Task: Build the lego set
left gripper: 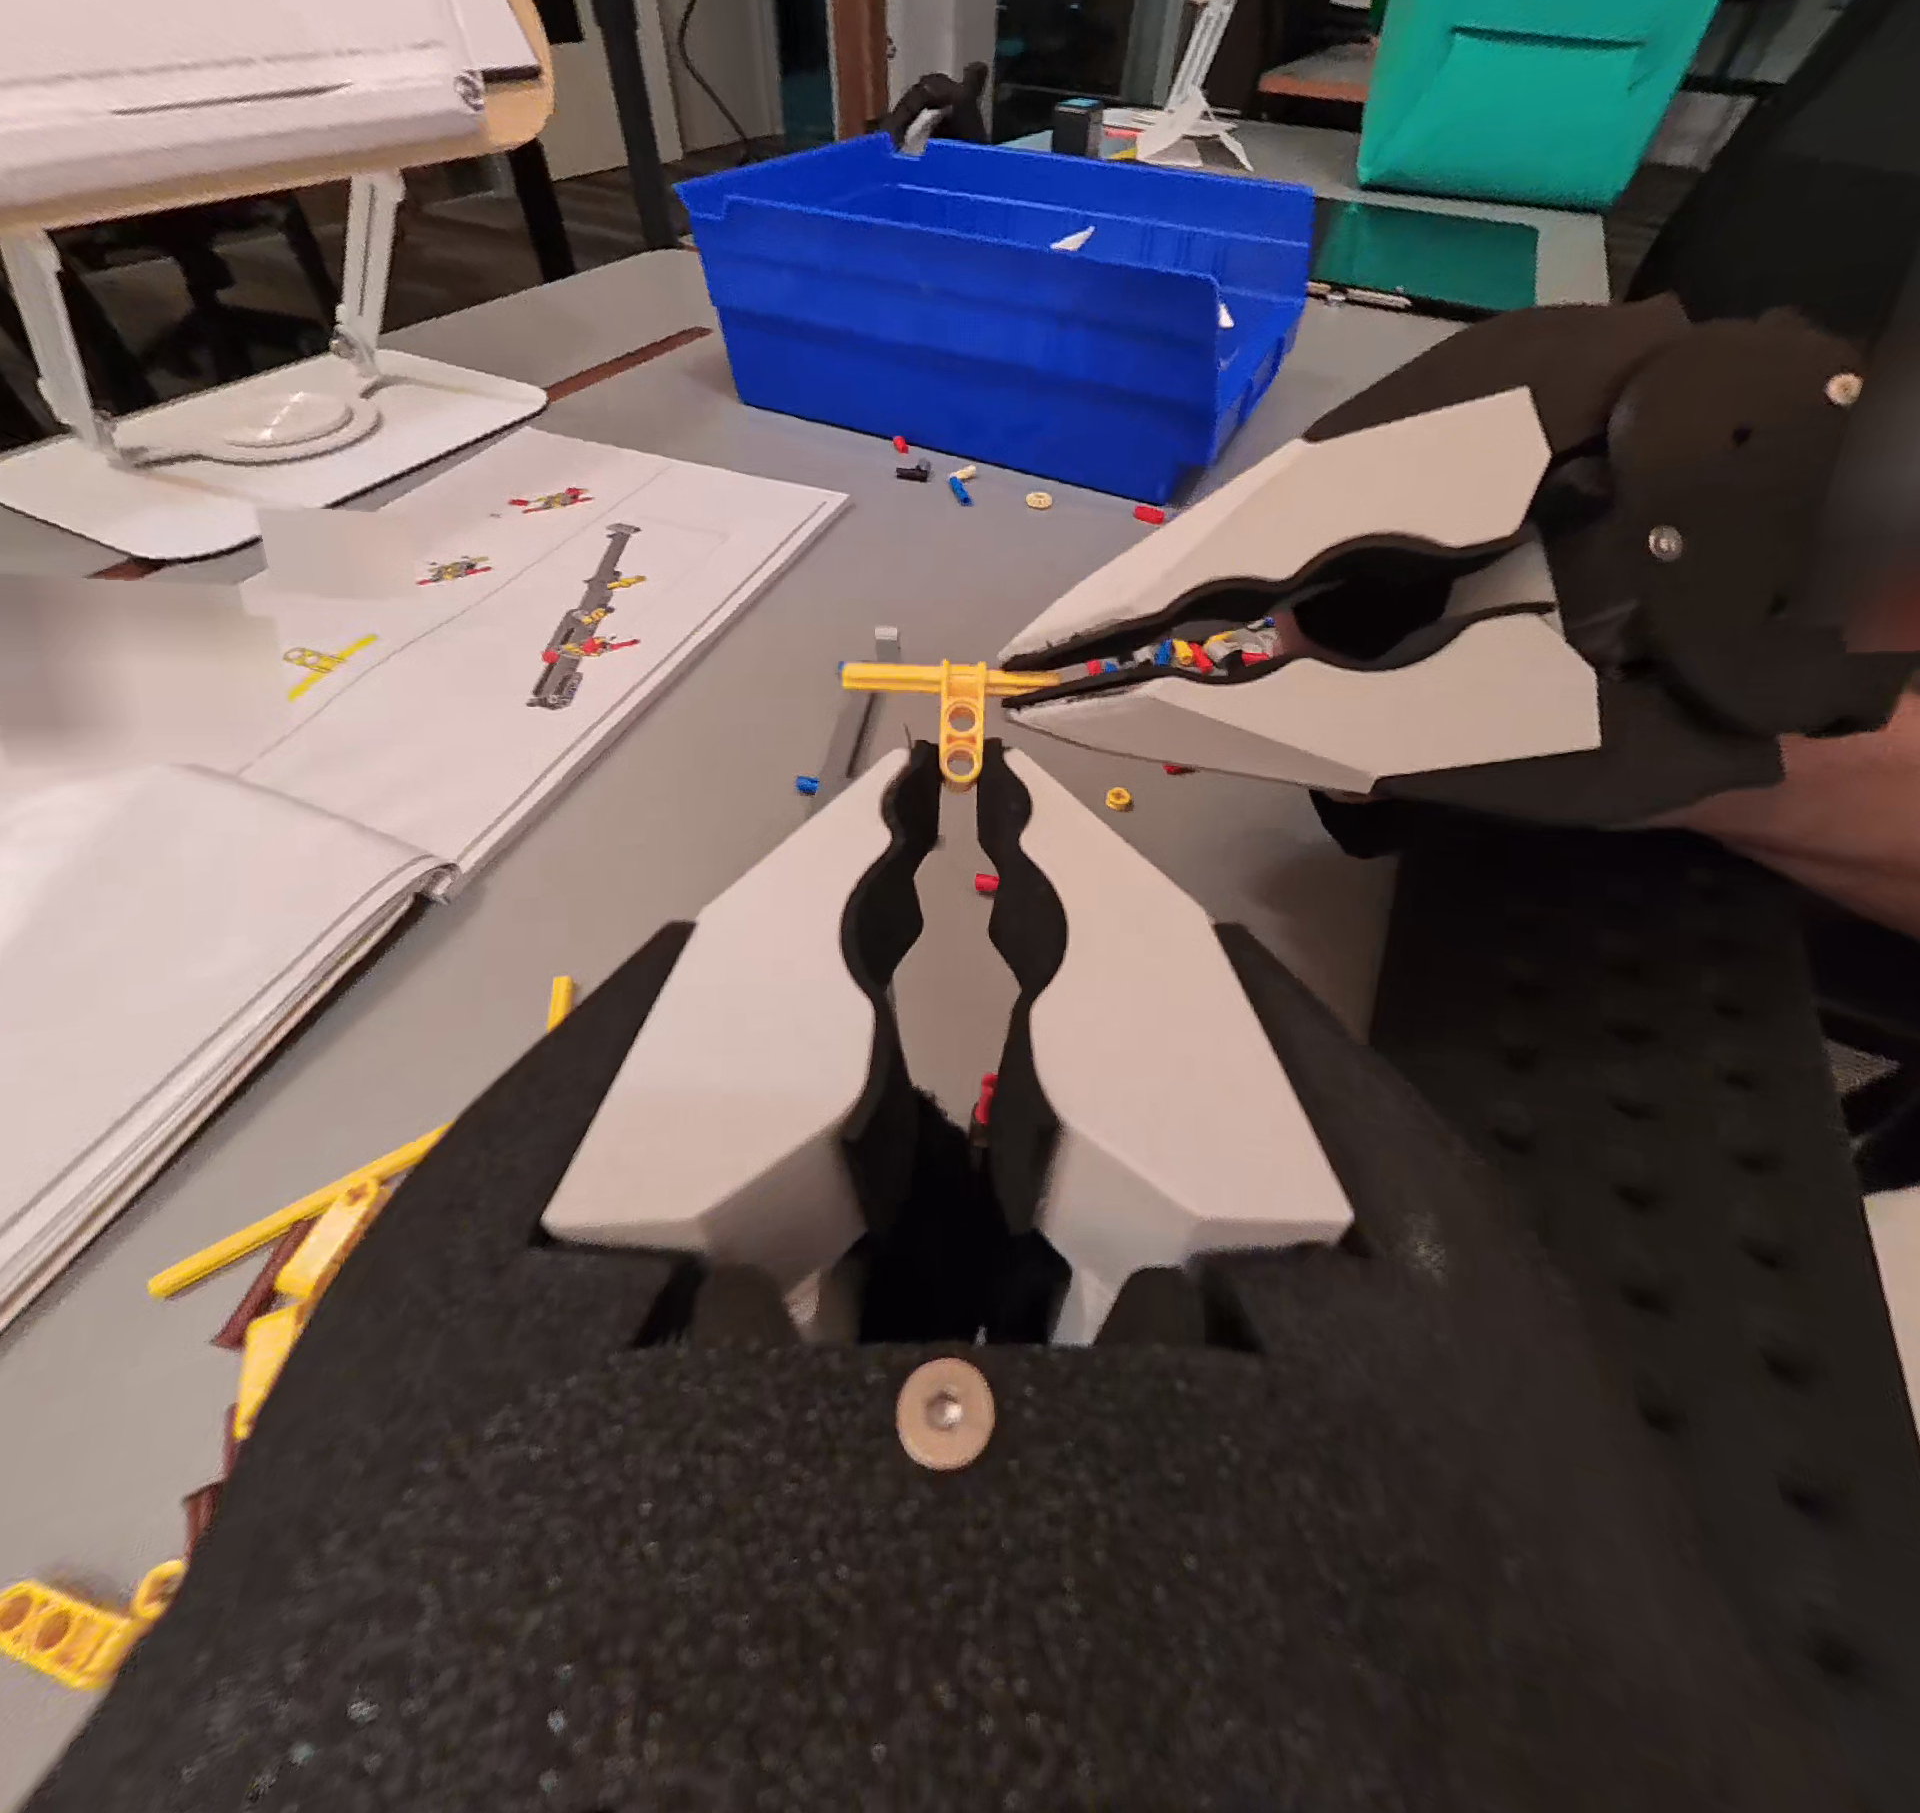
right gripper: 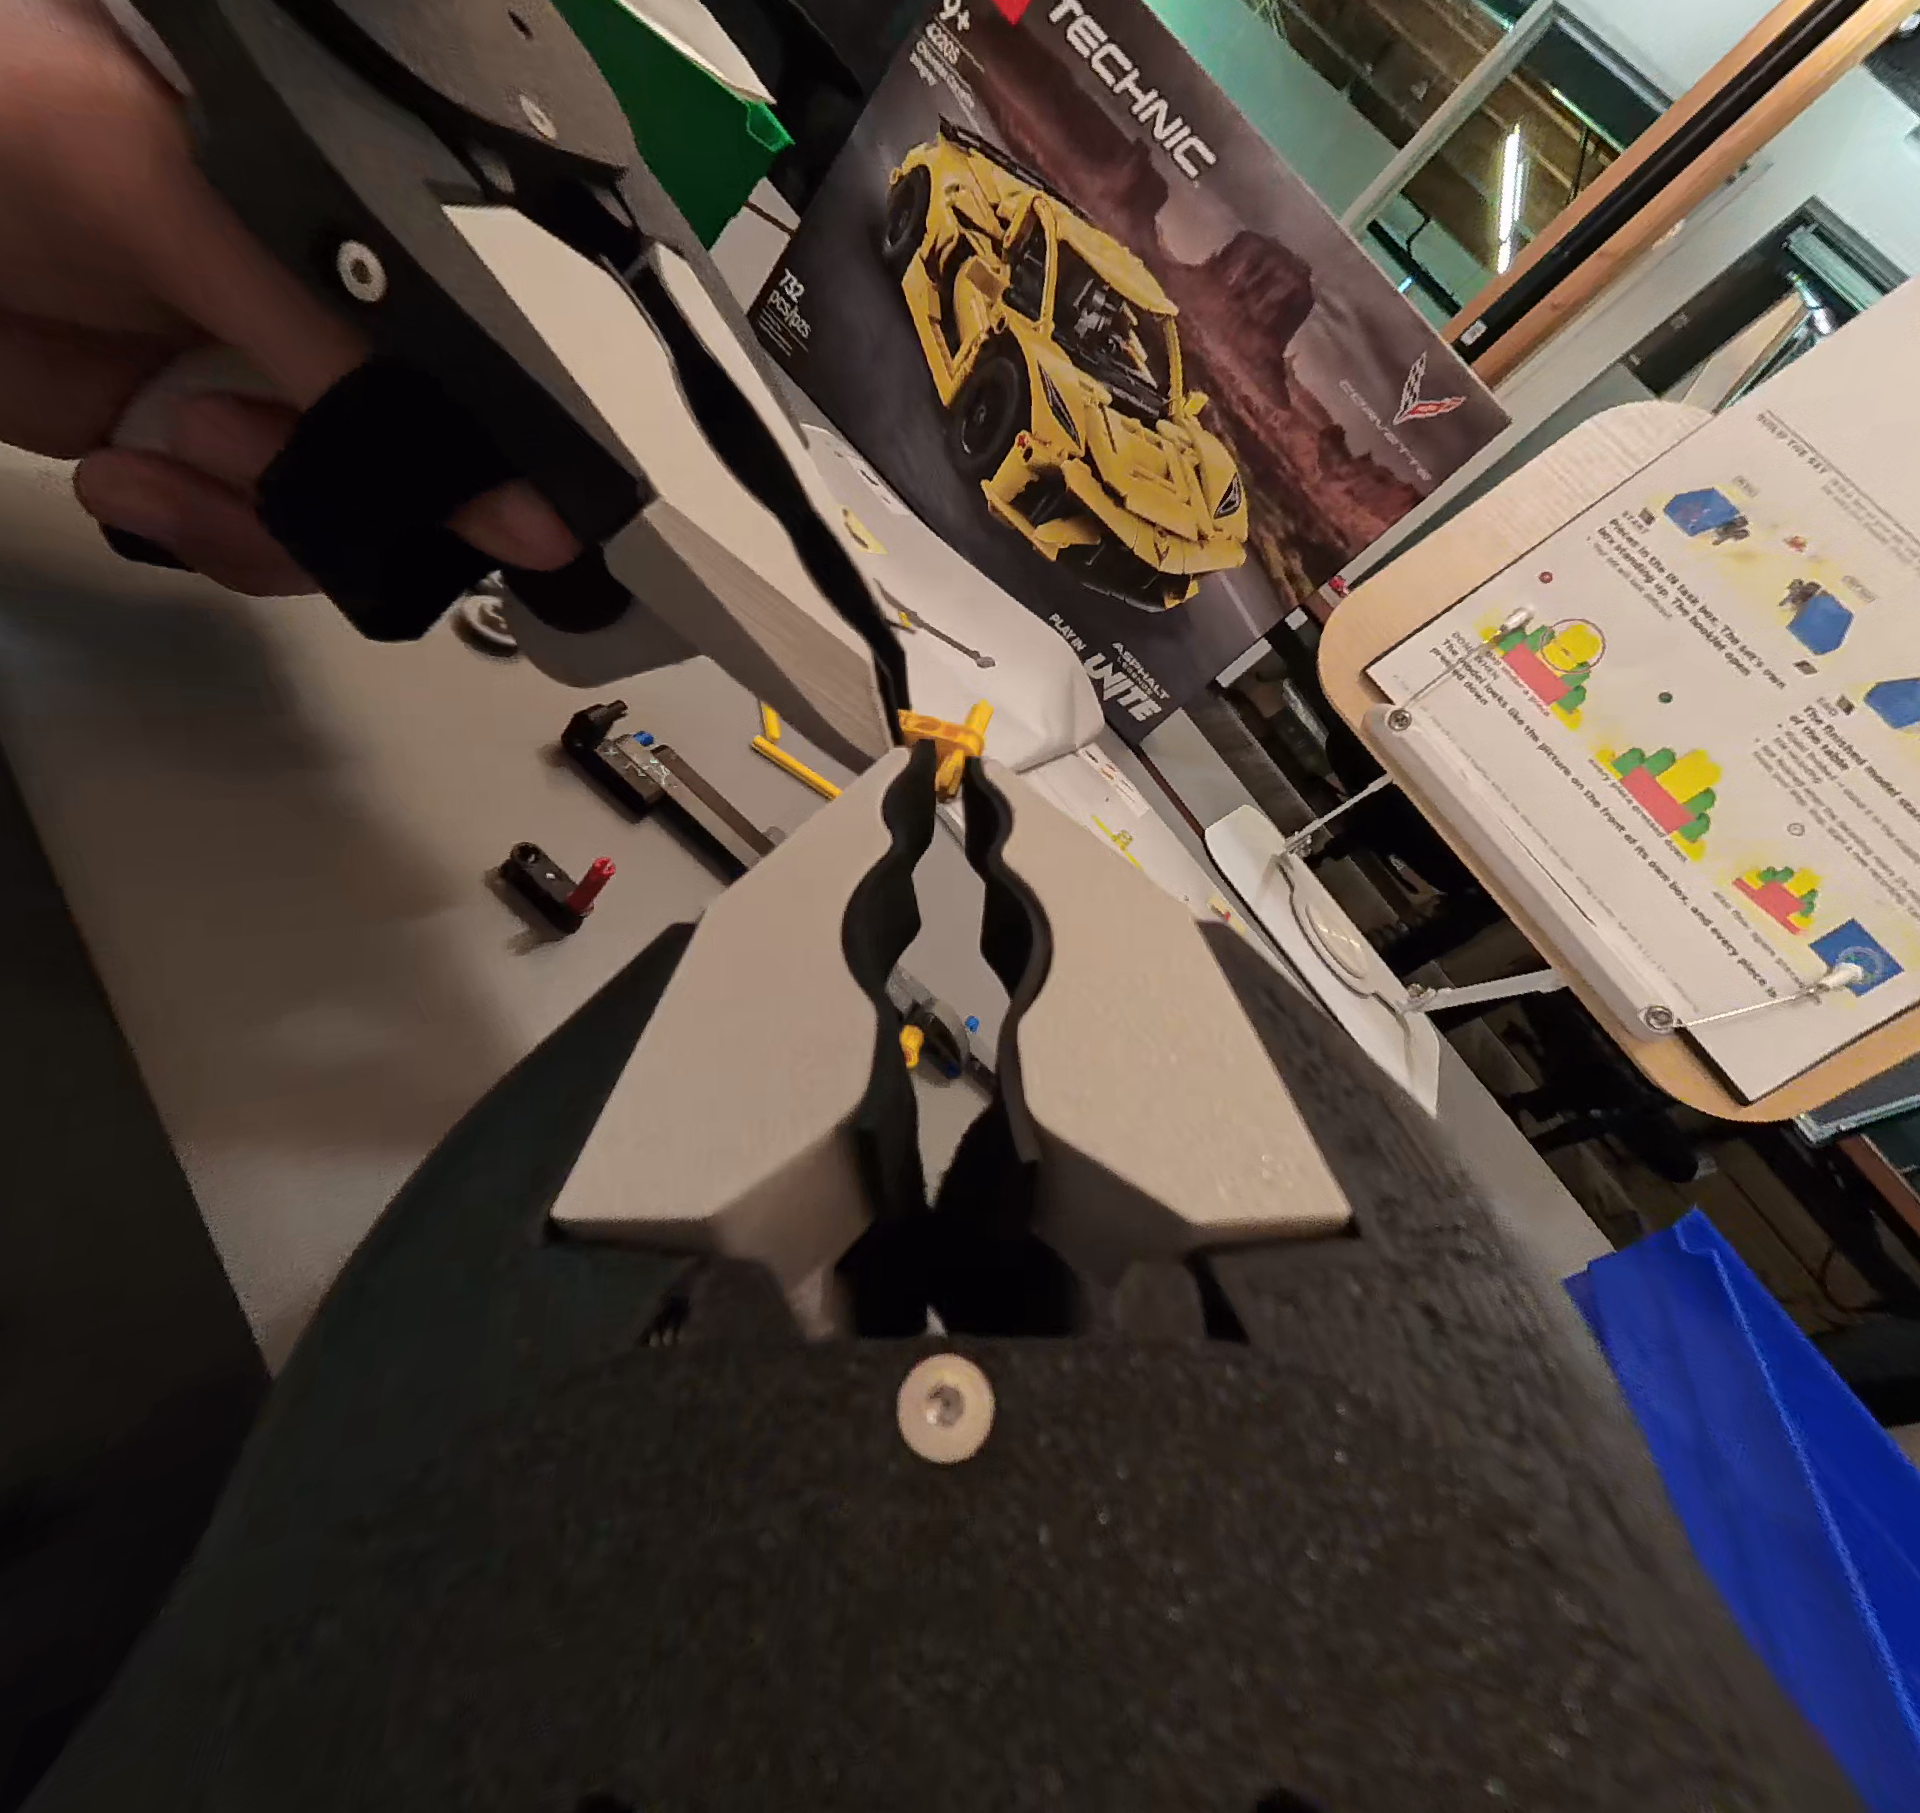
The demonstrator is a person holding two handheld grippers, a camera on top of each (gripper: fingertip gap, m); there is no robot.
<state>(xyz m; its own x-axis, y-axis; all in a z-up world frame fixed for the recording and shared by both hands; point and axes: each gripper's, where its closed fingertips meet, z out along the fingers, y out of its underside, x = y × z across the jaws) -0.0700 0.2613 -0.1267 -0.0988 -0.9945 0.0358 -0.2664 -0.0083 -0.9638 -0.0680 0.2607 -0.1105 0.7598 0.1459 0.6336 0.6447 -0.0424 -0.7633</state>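
Left wrist view: a yellow connector (left gripper: 962, 724) is clamped by the left gripper (left gripper: 958, 761) above the grey table (left gripper: 665, 828). Its yellow axle (left gripper: 894, 675) is pinched by the right gripper (left gripper: 1023, 693), well short of the blue bin (left gripper: 997, 329); the open booklet (left gripper: 540, 620) lies alongside.

Lettering on set box (right gripper: 1143, 329), instruction sheet (right gripper: 1704, 724)

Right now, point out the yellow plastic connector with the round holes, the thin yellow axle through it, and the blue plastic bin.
yellow connector (left gripper: 962, 735), left wrist view, holed face.
yellow axle (left gripper: 883, 675), left wrist view, left end.
blue bin (left gripper: 977, 371), left wrist view, front wall.
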